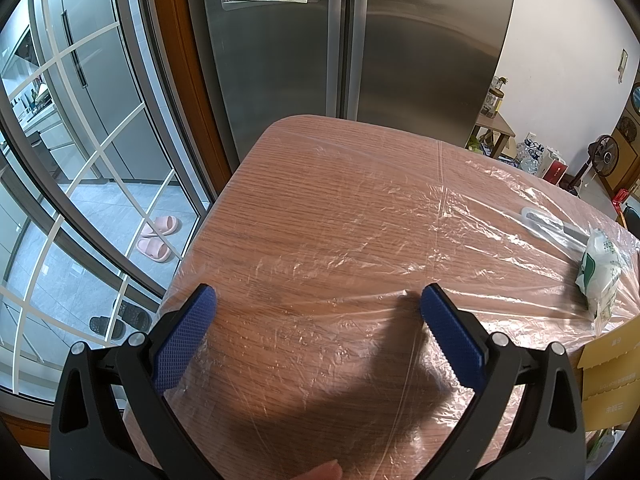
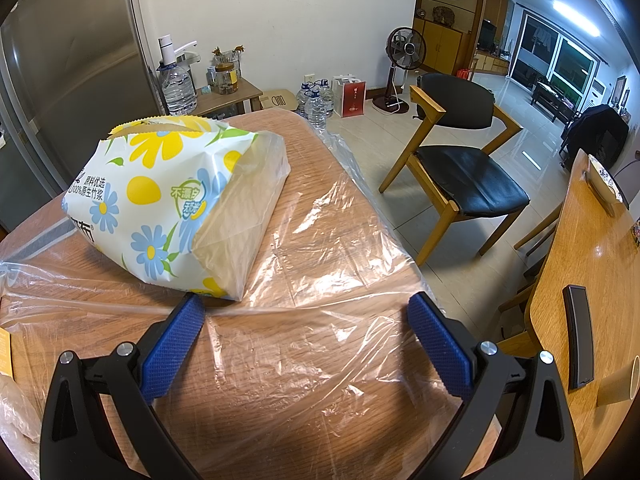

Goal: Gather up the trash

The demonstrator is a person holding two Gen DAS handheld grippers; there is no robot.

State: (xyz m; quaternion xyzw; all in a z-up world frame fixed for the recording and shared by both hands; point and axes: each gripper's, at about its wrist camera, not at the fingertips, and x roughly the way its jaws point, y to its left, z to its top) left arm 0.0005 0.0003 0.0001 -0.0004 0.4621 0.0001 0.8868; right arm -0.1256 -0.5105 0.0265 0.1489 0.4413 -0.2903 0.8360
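Observation:
A flower-printed tissue pack [image 2: 168,200] lies on the wooden table [image 2: 320,184], which is covered in clear plastic film [image 2: 332,240]. My right gripper [image 2: 306,314] is open and empty just in front of the pack's near corner; its left finger almost touches it. The pack also shows at the right edge of the left wrist view [image 1: 600,272]. My left gripper [image 1: 318,304] is open and empty above the film-covered table [image 1: 320,200], far left of the pack.
A grey flat object [image 1: 552,228] lies under the film behind the pack. A cardboard box [image 1: 608,380] stands at the table's right. A steel fridge [image 1: 340,48] is behind the table. A chair [image 2: 460,160] and a second table [image 2: 592,280] stand to the right.

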